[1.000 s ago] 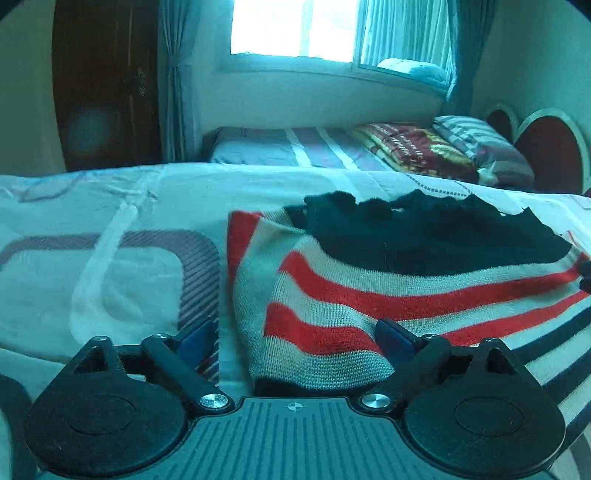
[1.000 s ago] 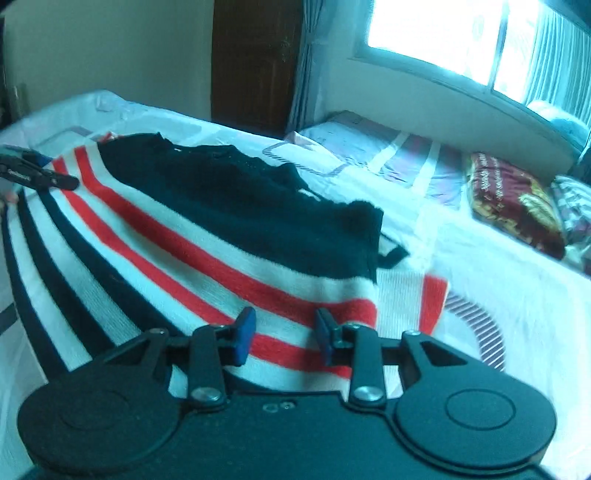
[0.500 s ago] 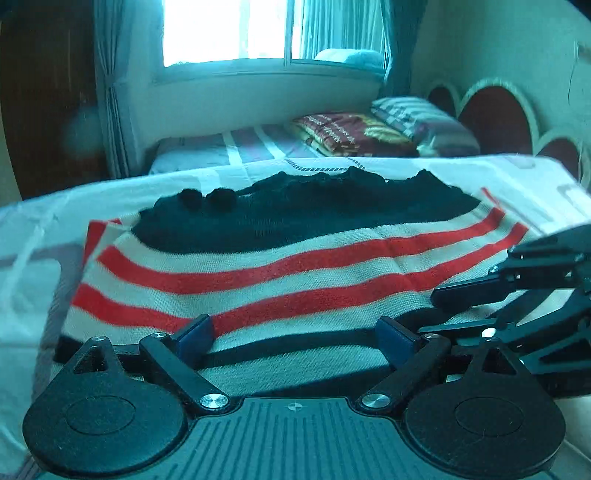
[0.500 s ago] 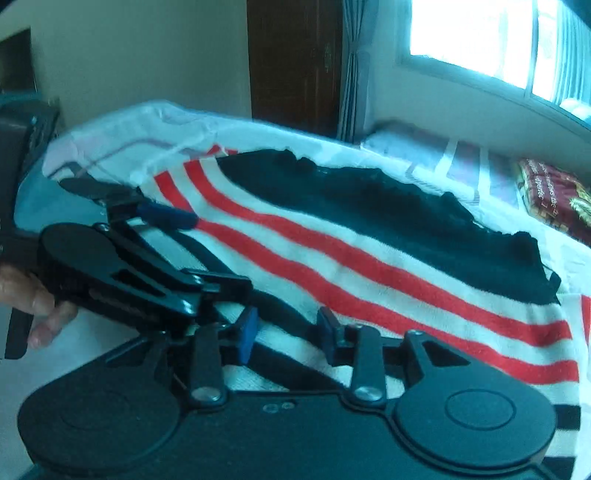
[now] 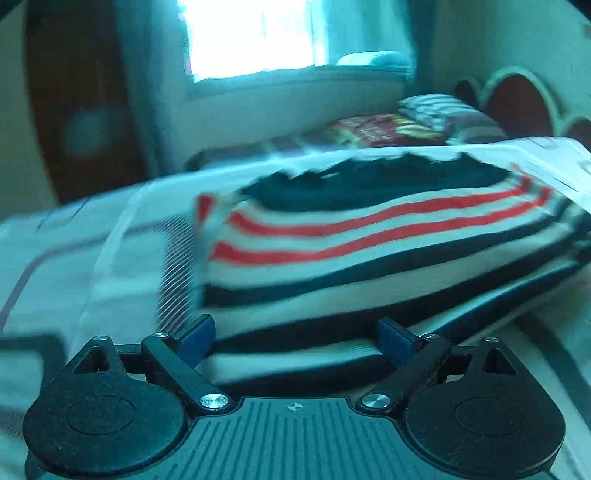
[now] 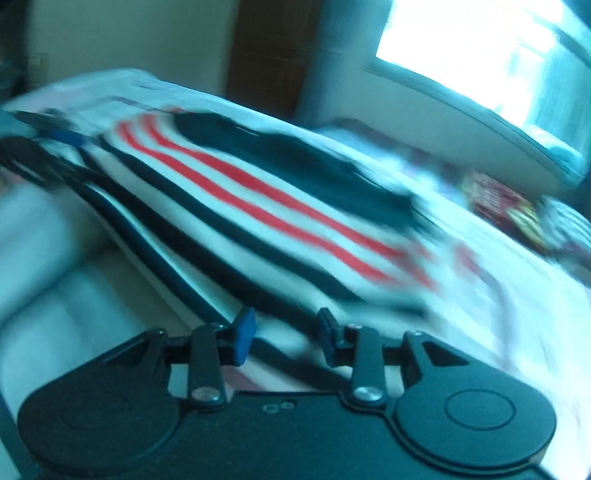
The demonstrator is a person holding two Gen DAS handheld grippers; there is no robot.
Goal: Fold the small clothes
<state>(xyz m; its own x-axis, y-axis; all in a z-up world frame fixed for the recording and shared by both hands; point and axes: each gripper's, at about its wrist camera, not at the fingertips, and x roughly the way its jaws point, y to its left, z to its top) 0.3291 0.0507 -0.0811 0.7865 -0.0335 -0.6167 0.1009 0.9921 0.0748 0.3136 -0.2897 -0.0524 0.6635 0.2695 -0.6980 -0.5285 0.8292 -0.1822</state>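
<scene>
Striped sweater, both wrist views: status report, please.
Left gripper open, right gripper partly open, neither holding cloth. Striped sweater lies spread on the bed, near hem at both sets of fingertips. Frames blurred; nothing seen in the way.

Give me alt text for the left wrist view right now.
A striped knit garment, banded red, white and dark, lies on a pale bedsheet just ahead of the left tongs, whose blue-tipped jaws stand wide apart with nothing gripped. Behind are pillows and a bright window; the picture is motion-blurred.
</scene>
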